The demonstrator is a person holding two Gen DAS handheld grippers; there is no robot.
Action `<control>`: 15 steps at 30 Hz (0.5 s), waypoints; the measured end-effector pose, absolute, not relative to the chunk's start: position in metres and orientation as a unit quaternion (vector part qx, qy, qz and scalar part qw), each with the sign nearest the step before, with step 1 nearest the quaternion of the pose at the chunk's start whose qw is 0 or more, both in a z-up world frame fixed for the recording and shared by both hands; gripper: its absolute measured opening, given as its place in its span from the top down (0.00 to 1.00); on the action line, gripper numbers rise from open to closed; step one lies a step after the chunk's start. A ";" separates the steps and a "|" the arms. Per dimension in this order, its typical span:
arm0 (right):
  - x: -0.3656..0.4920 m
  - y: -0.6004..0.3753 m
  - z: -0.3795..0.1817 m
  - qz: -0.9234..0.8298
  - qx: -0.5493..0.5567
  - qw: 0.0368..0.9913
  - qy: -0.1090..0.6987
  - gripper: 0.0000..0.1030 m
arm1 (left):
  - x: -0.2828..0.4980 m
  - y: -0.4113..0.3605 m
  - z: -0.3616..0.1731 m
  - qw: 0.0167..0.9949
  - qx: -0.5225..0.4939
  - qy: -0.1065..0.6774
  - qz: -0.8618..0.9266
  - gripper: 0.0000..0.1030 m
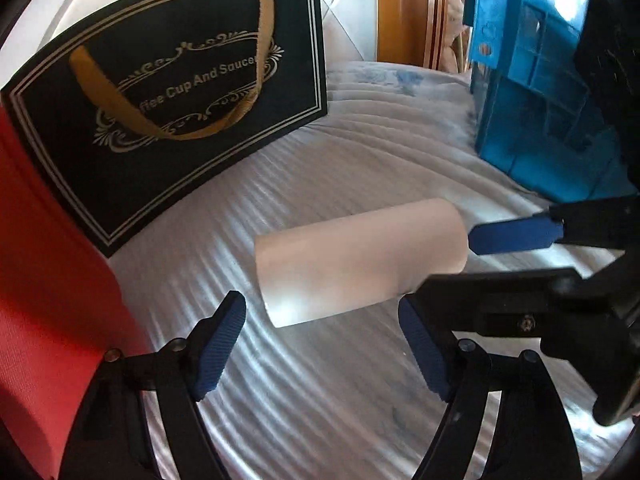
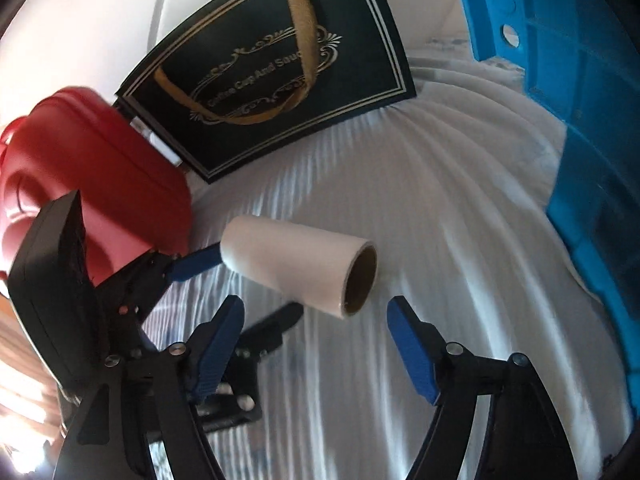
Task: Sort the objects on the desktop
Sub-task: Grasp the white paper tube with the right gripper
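Now a white paper roll lies on its side on the striped cloth-covered surface, between a black gift bag and a blue crate. Both tools, left and right, stand released, pads apart and clear of the roll; the left tool's far pad seems almost to touch its end

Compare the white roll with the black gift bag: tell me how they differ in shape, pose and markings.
The white roll is a plain cylinder with an open cardboard core; the black gift bag is flat-faced and rectangular. The white roll lies on its side, while the black gift bag stands up. The white roll shows no print; the black gift bag carries gold lettering, borders and a gold ribbon handle. Both rest on the white ribbed cloth.
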State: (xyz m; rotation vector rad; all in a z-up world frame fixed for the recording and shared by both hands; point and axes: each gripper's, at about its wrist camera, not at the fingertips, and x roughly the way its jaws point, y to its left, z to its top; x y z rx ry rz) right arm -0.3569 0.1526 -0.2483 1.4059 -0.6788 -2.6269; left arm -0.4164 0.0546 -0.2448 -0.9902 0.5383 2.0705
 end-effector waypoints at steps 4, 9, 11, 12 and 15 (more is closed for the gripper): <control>-0.370 0.156 -0.250 -0.861 0.455 0.065 -0.217 0.28 | -0.421 0.058 -0.242 0.387 -0.388 0.198 0.812 0.25; -0.383 0.149 -0.250 -0.865 0.460 0.077 -0.185 0.50 | -0.425 0.065 -0.243 0.382 -0.384 0.205 0.815 0.43; -0.385 0.150 -0.249 -0.867 0.461 0.071 -0.175 0.55 | -0.425 0.064 -0.244 0.378 -0.384 0.207 0.817 0.50; -0.386 0.151 -0.249 -0.867 0.461 0.070 -0.177 0.58 | -0.424 0.062 -0.242 0.377 -0.386 0.206 0.816 0.51; -0.382 0.156 -0.246 -0.868 0.458 0.069 -0.181 0.63 | -0.418 0.059 -0.236 0.379 -0.382 0.203 0.818 0.52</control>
